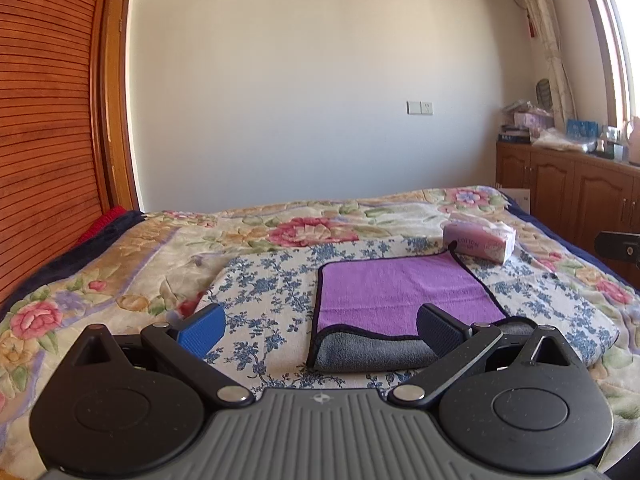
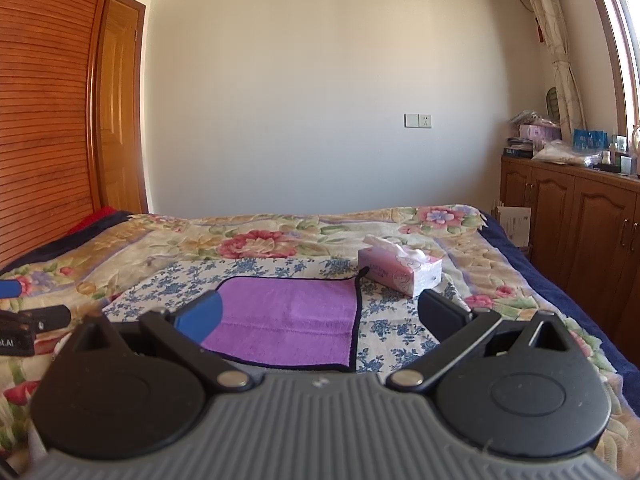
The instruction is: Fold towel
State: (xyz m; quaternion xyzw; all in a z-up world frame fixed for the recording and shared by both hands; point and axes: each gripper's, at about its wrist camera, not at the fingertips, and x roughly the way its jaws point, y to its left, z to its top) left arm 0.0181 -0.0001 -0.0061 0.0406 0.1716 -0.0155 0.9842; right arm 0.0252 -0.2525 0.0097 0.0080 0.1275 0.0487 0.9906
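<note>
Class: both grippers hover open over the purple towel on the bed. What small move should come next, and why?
Probably lower the left gripper and right gripper onto the towel's near folded edge and close. Both are open and hold nothing, and the towel lies with only a grey strip turned over, so the fold looks unfinished.

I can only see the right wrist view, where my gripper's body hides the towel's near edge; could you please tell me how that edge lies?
Observer: In the left wrist view, the purple towel has its near edge turned over, showing its grey underside.
Operator: Thank you. Is the left gripper holding it?
Observer: No. The left gripper is open, with nothing between its fingers.
Operator: Where does it sit relative to the towel?
Observer: Its blue pad is over the blue-flowered cloth left of the towel. Its dark pad is in front of the grey fold; I cannot tell whether they touch.
</note>
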